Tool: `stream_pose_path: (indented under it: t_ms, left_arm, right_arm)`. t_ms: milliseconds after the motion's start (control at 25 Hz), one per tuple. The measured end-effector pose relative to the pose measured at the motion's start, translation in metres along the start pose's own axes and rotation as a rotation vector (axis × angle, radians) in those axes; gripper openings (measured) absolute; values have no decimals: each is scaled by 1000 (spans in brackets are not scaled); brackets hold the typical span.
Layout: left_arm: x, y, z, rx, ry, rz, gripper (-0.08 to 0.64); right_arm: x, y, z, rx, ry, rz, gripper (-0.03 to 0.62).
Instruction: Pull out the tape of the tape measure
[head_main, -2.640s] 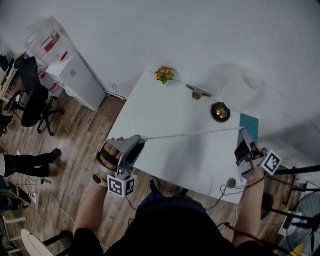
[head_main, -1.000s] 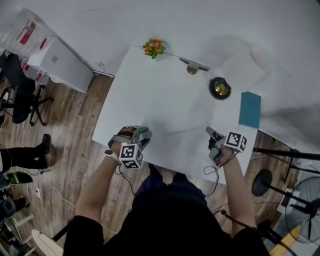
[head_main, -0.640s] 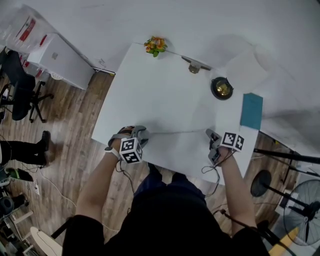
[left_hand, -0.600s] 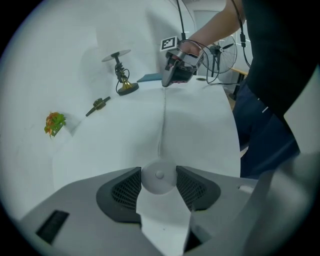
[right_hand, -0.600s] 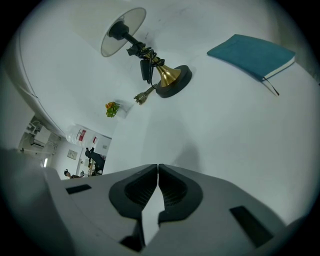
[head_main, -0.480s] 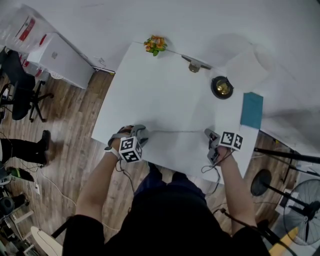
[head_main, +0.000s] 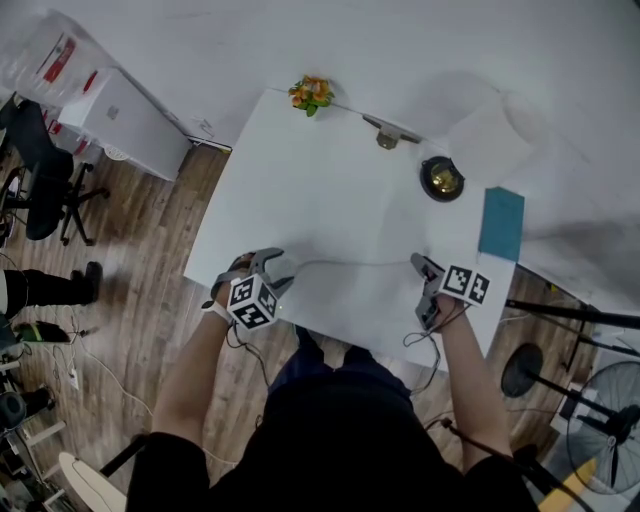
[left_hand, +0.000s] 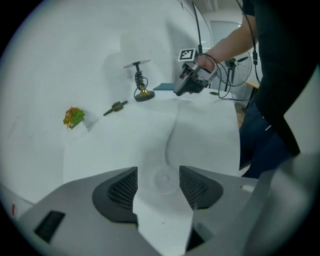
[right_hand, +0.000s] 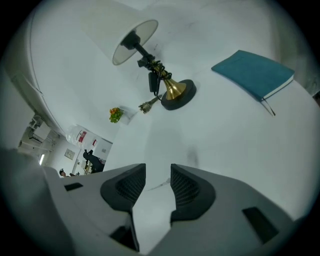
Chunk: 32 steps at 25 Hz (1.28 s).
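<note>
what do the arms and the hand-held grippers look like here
The left hand-held gripper and right hand-held gripper are grey, with dark meshed pads and a white cube of black square markers. Thin cables loop below the wrists. Forearms bare, dark top. Both jaws are opening, the round case between the left ones, the tape between the right.

Left gripper (head_main: 272, 272): held low, marker cube up, jaws opening, round tape measure case (left_hand: 164, 179) between them, pads clear of it. Right gripper (head_main: 422, 281): faces the left one, jaws opening, thin tape (right_hand: 159, 185) in the gap, unpressed. Forearms (head_main: 190, 372) bare, reaching forward.
</note>
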<state>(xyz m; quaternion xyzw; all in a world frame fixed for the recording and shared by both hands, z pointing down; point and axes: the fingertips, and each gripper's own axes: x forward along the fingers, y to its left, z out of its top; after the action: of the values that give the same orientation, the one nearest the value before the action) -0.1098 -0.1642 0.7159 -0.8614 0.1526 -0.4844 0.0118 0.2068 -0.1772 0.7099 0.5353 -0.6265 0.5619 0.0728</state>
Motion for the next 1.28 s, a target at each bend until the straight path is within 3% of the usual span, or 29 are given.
stream_pose_path:
  t_ms: [200,320,400,640,920,1280]
  left_arm:
    - [-41,21,30,-84,-122,142,248]
    - [-76,41,58,-157,-233,263,193]
    - [-100,54,79,-201,-313,342,151]
    - [-169,70,131,-318,-514,478,41]
    - [-227,77,148,-512,-606,609,20]
    - [-299,66,205,-460,-769,637,19]
  right_arm:
    - [-35,16,35,-47,-151,20,123]
    - [-63,38,60,-133,-274,12,34]
    - [-82,59,74,-201,-342,27,12]
    - [-124,121,82,-397,-436,104,5]
    - [-181,198,94,-692,-625,115,5]
    - [-252,270,99,-913,-844,122,3]
